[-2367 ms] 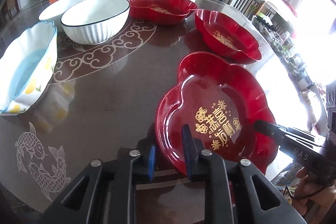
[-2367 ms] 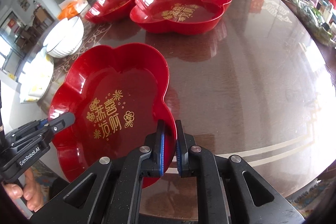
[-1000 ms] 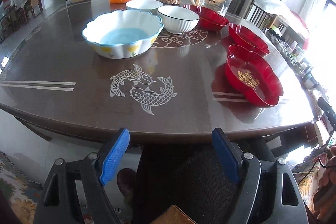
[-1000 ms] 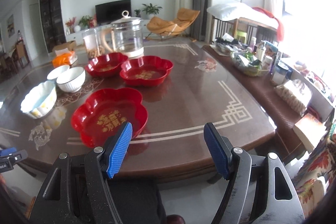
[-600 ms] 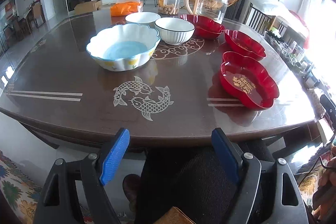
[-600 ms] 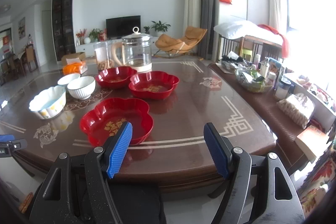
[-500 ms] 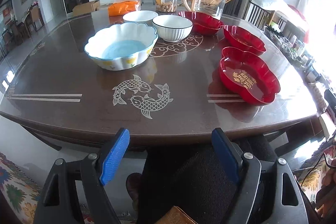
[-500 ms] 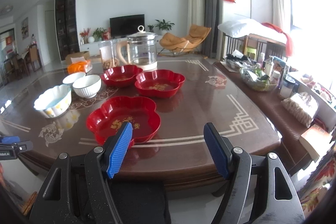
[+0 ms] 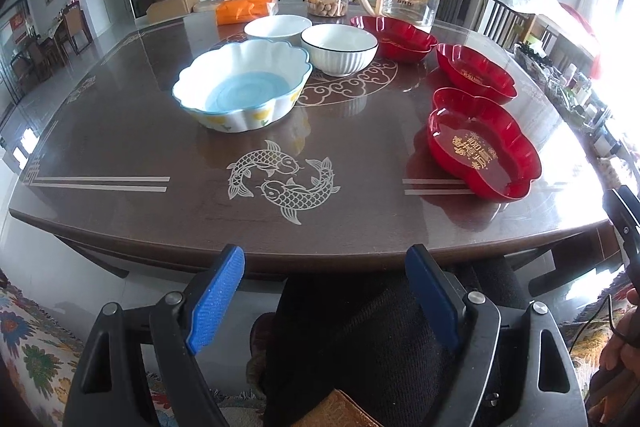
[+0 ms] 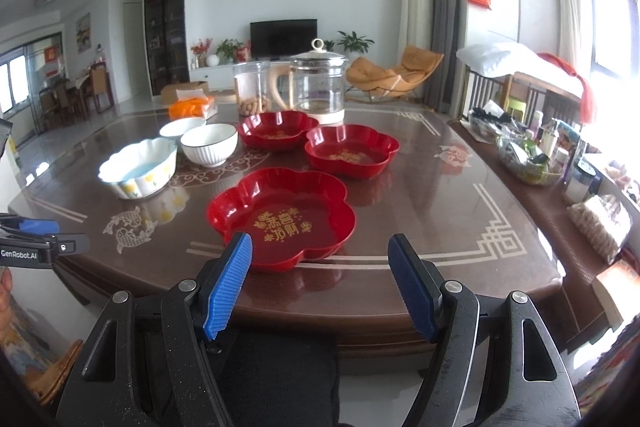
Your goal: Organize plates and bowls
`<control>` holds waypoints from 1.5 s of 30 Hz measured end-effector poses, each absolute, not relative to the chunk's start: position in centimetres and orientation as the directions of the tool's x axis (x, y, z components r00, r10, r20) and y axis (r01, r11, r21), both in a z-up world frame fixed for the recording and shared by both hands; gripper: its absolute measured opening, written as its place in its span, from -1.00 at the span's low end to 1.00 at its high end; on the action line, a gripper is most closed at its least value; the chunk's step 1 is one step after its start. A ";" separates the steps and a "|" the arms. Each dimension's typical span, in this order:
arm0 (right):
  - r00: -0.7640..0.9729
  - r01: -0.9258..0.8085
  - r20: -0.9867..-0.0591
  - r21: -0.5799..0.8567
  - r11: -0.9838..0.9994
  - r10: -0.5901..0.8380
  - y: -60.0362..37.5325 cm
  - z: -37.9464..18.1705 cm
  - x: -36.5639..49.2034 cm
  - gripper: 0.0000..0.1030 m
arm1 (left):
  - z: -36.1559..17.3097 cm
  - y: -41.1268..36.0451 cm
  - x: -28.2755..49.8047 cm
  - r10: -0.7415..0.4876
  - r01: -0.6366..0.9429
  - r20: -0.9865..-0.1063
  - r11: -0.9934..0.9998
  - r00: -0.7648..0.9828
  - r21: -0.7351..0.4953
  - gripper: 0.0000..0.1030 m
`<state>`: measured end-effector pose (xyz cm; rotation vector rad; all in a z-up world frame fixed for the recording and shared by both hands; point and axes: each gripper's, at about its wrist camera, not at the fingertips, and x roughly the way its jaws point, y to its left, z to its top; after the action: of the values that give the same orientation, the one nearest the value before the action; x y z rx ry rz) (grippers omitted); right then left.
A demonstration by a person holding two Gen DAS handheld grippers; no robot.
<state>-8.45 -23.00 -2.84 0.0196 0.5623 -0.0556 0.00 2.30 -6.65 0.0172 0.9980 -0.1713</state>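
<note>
Left wrist view: left gripper [image 9: 326, 301] gapes wide, empty, short of the dark wooden table [image 9: 120, 147] carrying three red flower-shaped plastic plates [image 9: 482, 147] and three white ceramic bowls [image 9: 242, 85]. Right wrist view: right gripper [image 10: 320, 283] equally wide, empty, nearest plate just beyond its fingertips.

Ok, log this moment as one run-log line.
left gripper: open, empty, off table | right gripper: open, empty, off table | nearest red plate: on table, unheld | bowls: unstacked

Dark table [image 9: 120, 155] with bowls [image 9: 242, 85], red plates [image 10: 282, 217].
</note>
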 end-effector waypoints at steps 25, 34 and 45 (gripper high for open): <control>0.457 -0.016 -0.815 0.394 0.919 0.357 -36.4 -0.4 26.7 0.44 | -4.3 -6.1 38.9 -0.202 0.162 -0.930 0.974 0.306 -0.158 0.49; 0.230 0.026 -0.901 0.383 0.923 0.367 -33.1 -6.2 38.6 0.42 | -8.9 -8.6 44.4 -0.139 0.156 -0.971 0.982 0.195 -0.109 0.32; 0.205 0.048 -0.925 0.336 0.941 0.320 -30.4 -11.1 42.4 -0.43 | -12.5 -10.0 45.8 -0.099 0.153 -0.986 0.985 0.137 -0.078 -0.73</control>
<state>42.42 -30.42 -11.13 0.3204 1.3581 0.1938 45.75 -10.01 -12.49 0.0448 1.4218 -0.1823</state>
